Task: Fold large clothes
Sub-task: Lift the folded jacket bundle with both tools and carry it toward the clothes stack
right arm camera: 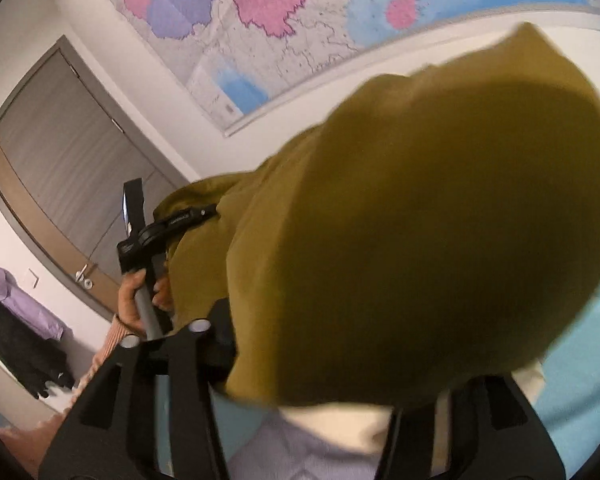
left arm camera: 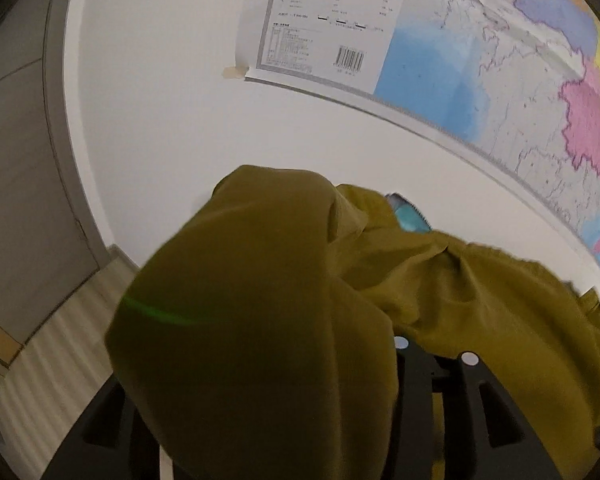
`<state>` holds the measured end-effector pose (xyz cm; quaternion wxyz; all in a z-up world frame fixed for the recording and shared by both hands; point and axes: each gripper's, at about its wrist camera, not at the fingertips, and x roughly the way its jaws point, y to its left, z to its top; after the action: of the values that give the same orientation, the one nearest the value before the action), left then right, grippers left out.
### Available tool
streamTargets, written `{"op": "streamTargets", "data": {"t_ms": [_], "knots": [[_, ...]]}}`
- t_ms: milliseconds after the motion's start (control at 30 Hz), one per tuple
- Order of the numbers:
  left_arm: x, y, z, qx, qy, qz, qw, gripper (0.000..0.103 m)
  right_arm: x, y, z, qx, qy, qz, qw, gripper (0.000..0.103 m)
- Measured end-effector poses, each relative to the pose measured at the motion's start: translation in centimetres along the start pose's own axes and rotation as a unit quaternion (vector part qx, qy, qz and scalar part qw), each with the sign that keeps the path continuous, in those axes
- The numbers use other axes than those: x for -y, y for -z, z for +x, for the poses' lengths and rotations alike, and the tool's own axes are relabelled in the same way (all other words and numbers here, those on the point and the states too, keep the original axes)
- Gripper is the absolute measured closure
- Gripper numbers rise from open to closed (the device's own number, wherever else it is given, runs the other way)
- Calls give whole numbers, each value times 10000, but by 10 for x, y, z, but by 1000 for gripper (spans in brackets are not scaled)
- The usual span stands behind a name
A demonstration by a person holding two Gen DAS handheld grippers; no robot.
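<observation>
An olive-green garment (left arm camera: 284, 264) fills the lower half of the left wrist view. It is bunched over my left gripper (left arm camera: 288, 348), burying the left finger and both pads. Only the right finger (left arm camera: 460, 392) shows, so the grip is hidden. In the right wrist view the same garment (right arm camera: 440, 220) bulges over my right gripper (right arm camera: 308, 360). Its black fingers (right arm camera: 160, 380) stand wide apart, with the cloth lying over the tips and pale fabric showing in the gap. A hand (right arm camera: 130, 304) holds the left gripper (right arm camera: 140, 240) at the left, against the garment's edge.
A big coloured wall map (left arm camera: 500, 80) hangs on the white wall ahead. A grey door (right arm camera: 68, 168) stands at the left, with a purple garment (right arm camera: 16, 296) and a black one (right arm camera: 24, 356) hanging beside it. A light blue surface (right arm camera: 580, 360) lies at the lower right.
</observation>
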<state>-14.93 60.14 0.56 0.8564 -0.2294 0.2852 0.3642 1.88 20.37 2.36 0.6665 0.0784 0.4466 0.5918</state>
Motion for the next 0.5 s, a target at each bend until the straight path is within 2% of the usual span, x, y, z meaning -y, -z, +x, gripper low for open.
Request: {"op": "streamTargets", "data": {"t_ms": [67,133,200,233,300,367,433,467,500], "knots": [[1,1,2,-32,-94,63,9999,57,1,2,-22,74,16,20,10000,35],[3,0,4,-70,-172,73,9998,54,5,5,-36,168,70,93,9998,33],[3,0,4,-81,-306,145,9994,48,8,2,-59,466,391,183,9980,28],[4,0,4,-76,-470,191,9987,41,12,1,-71,634,634,212,9957,28],[7,0,-1,-43,-611,306,9977,39,25,-3,-90,920,871,461,9909,27],[5,1,-10,-2,-660,271,9974,37,32,-13,-89,940,783,607,9906,28],[6,6,-25,68,-651,200,9977,33,25,-25,-78,900,815,341,9920,28],[7,7,-31,131,-656,188,9976,31,21,-29,-67,723,888,99,9934,35],[7,8,-38,185,-664,172,9975,29,19,-30,-56,551,910,52,9943,55]]}}
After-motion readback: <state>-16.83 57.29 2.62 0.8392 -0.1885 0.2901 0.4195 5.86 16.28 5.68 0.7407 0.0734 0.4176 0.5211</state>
